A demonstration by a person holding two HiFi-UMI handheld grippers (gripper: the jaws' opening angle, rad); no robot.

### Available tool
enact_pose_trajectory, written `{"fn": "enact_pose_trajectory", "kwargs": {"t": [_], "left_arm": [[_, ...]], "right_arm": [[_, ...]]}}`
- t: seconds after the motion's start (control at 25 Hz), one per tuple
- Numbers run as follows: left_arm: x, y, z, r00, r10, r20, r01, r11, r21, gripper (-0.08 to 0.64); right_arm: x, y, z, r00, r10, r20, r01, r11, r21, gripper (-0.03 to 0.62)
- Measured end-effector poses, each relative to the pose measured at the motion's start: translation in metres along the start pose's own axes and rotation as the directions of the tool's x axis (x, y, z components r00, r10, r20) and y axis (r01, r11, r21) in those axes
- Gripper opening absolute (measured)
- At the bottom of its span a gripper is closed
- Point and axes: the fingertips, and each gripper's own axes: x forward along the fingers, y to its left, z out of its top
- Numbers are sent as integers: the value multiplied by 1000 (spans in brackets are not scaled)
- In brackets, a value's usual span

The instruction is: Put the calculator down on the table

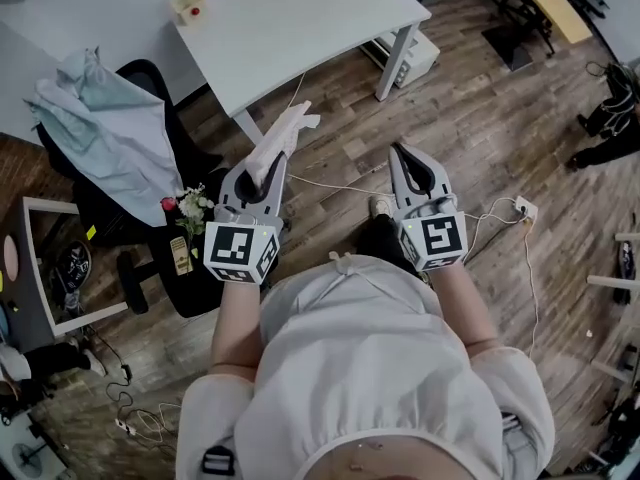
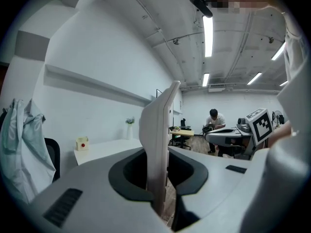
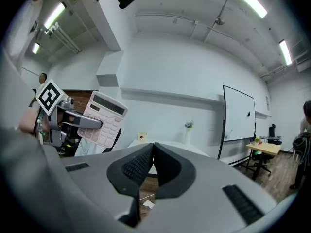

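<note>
Nearest the head camera, the person's pale top (image 1: 370, 368) fills the foreground. Ahead of it, the left gripper (image 1: 262, 173) is clamped on the calculator (image 1: 285, 133) — held edge-on, its far end jutting past the jaw tips. Alongside it, the right gripper (image 1: 408, 158) has its jaws pressed together on nothing. A white table (image 1: 300, 28) lies ahead of both — the calculator is in the air, not on it.
</note>
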Motion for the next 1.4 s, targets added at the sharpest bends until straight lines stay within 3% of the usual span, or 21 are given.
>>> {"fn": "enact_pose_trajectory", "kwargs": {"t": [0.2,0.44,0.68,1.04,1.4], "left_arm": [[75,2,8,997,78,-23,-78,997,-14,83],[175,-9,28,989,145,-9,-145,986,-87,83],[249,-16,42,975,222,-7,-222,968,-121,83],[291,23,29,946,313,-87,-324,932,-162,83],[338,101,18,938,333,-98,-347,917,-196,83]], "right_arm": [[57,-73,-2,998,68,-4,-68,998,-1,6],[116,-165,-4,986,166,-31,-166,986,-11,6],[165,-221,-10,959,278,-49,-279,960,-20,6],[245,-241,-29,925,374,-69,-373,927,25,6],[344,-226,-35,894,439,-89,-441,898,2,6]]}}
